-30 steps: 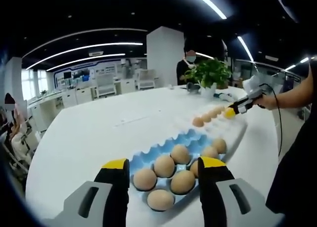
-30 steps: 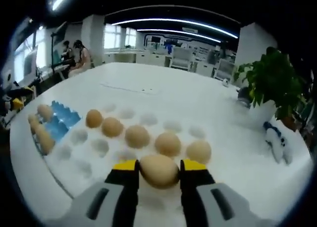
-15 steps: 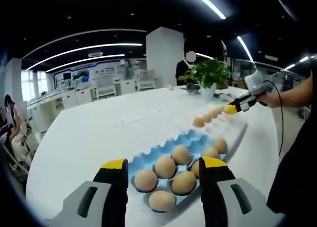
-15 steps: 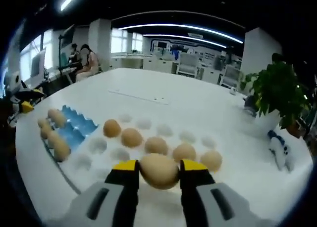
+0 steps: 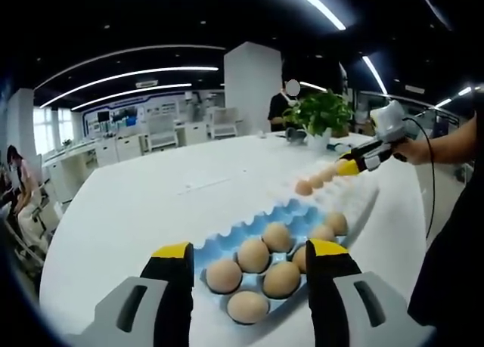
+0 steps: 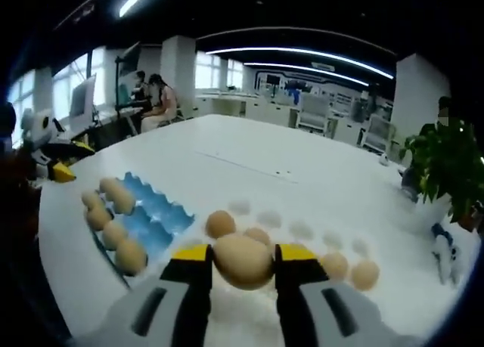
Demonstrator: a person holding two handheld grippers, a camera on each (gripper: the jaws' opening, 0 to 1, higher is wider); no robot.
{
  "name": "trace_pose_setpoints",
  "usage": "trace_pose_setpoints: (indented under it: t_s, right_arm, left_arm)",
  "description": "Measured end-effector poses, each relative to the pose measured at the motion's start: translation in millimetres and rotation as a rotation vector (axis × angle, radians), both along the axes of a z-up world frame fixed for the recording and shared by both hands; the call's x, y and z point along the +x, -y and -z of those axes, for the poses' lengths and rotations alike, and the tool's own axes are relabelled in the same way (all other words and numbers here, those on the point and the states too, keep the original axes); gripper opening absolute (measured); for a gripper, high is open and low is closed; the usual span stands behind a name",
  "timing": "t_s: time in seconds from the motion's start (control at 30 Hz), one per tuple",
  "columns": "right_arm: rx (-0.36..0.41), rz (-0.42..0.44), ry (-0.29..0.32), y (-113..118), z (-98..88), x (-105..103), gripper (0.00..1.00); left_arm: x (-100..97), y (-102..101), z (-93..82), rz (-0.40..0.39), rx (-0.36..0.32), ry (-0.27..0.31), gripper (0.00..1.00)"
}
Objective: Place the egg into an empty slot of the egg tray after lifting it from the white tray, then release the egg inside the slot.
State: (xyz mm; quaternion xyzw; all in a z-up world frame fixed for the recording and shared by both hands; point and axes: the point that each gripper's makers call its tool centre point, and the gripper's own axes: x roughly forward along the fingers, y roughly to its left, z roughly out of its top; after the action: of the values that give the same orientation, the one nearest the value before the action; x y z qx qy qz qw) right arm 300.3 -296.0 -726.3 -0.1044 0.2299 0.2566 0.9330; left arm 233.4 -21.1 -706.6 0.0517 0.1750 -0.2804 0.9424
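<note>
Egg point(image 6: 243, 260) clamped in right hand-held gripper point(image 6: 242, 258), left hand-held gripper point(image 5: 248, 255) wide, over blue egg tray point(image 5: 227, 237).

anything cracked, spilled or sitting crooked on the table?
Nothing stands out. The eggs in the blue egg tray sit whole in their slots, the white tray lies flat with its row of eggs, and the right gripper holds one intact egg.

egg tray point(image 5: 227, 241) front hidden behind jaws, white tray point(image 6: 310, 233) partly hidden by egg point(image 6: 243, 261)
</note>
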Motion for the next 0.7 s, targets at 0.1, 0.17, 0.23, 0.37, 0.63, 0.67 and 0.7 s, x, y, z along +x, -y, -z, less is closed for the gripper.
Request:
trace_pose_setpoints:
  t_s: [0.1, 0.17, 0.23, 0.37, 0.63, 0.67, 0.7]
  right_arm:
    - [0.007, -0.044, -0.001, -18, 0.1, -2, 0.32]
    - [0.010, -0.073, -0.005, -31, 1.5, -4, 0.32]
    - [0.005, -0.107, -0.004, -44, 2.5, -6, 0.32]
    - [0.005, -0.181, -0.002, -72, 2.6, -10, 0.32]
    - [-0.023, -0.301, 0.001, -114, 6.8, -16, 0.32]
    - [-0.026, -0.313, 0.004, -118, 6.9, -16, 0.32]
    - [-0.027, -0.325, -0.002, -122, 8.0, -17, 0.32]
  left_arm:
    - [-0.5, 0, 0.4, 0.000, 0.000, -0.003, 0.59]
    - [-0.6, -1, 1.7, -0.009, -0.010, -0.013, 0.61]
    - [-0.9, -2, 3.1, -0.011, -0.008, -0.021, 0.61]
    - [-0.9, -3, 1.9, -0.015, -0.009, -0.016, 0.62]
    - [-2.3, -5, 6.8, -0.040, -0.030, -0.053, 0.74]
    - [-2.2, -5, 7.2, -0.042, -0.030, -0.056, 0.76]
    - [-2.2, -6, 7.3, -0.042, -0.025, -0.053, 0.77]
